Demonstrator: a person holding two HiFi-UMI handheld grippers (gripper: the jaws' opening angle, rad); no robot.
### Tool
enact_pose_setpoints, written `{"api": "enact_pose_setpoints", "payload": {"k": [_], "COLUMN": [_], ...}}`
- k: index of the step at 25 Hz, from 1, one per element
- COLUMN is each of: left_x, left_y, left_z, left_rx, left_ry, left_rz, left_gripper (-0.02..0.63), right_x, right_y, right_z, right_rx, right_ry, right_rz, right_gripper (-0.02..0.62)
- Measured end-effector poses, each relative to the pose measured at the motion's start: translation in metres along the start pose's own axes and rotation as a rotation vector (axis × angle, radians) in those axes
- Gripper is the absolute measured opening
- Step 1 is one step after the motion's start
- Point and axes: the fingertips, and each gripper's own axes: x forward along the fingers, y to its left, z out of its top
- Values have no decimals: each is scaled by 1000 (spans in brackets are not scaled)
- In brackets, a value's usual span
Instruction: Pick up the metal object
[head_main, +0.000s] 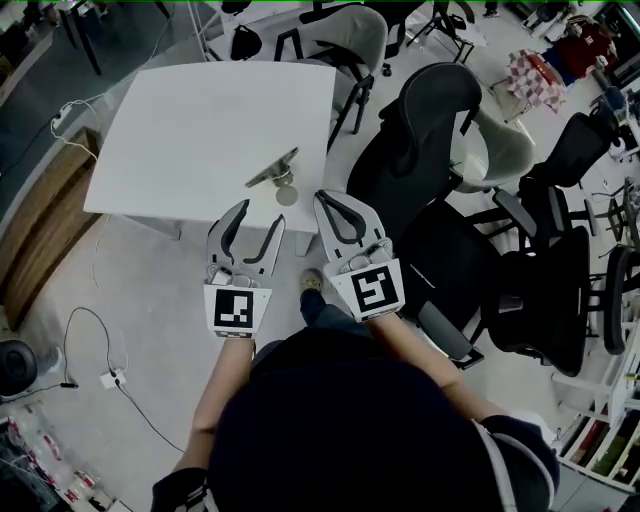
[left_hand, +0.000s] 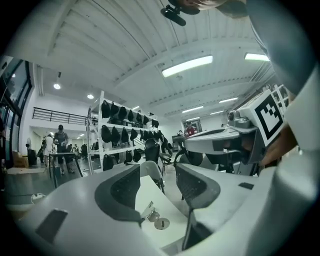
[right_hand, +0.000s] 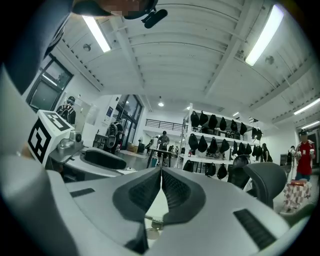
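The metal object (head_main: 272, 170), a thin silvery piece with a round disc (head_main: 287, 196) beside it, lies near the front edge of the white table (head_main: 200, 130). My left gripper (head_main: 260, 216) hovers just in front of that edge with its jaws wide open and nothing between them. In the left gripper view the metal object (left_hand: 149, 212) and disc (left_hand: 161, 223) show low between the open jaws, some way ahead of my left gripper (left_hand: 157, 186). My right gripper (head_main: 322, 198) is beside it, just right of the disc, jaws shut and empty. The right gripper view shows my right gripper (right_hand: 161, 174) with its pads closed together above the table (right_hand: 159, 204).
Several black and grey office chairs (head_main: 440, 130) crowd the right side close to the table. A pale chair (head_main: 345, 40) stands behind the table. A wooden bench (head_main: 40, 220) and floor cables (head_main: 95, 330) lie to the left. Shelves of dark helmets (left_hand: 120, 132) stand far off.
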Motion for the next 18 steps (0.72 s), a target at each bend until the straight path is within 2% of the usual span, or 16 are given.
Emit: {"api": "enact_pose_setpoints", "payload": {"k": [7,13,18], "left_x": [72,112,138], "left_y": [20,22,24], "left_z": [-55,-101,-139], "left_rx": [37,97,136], "left_ry": [132,258,381], "left_rz": [13,-27,-89], "left_gripper": [207,207,207], "right_x": [59,84,99], "right_y": [-37,-47,-48], "right_z": [-50,-82,-100], "right_rx": [0,34,80], "right_ry": [56,123,187], "right_rz": [74,101,103], "right_gripper": [28,28,28]}}
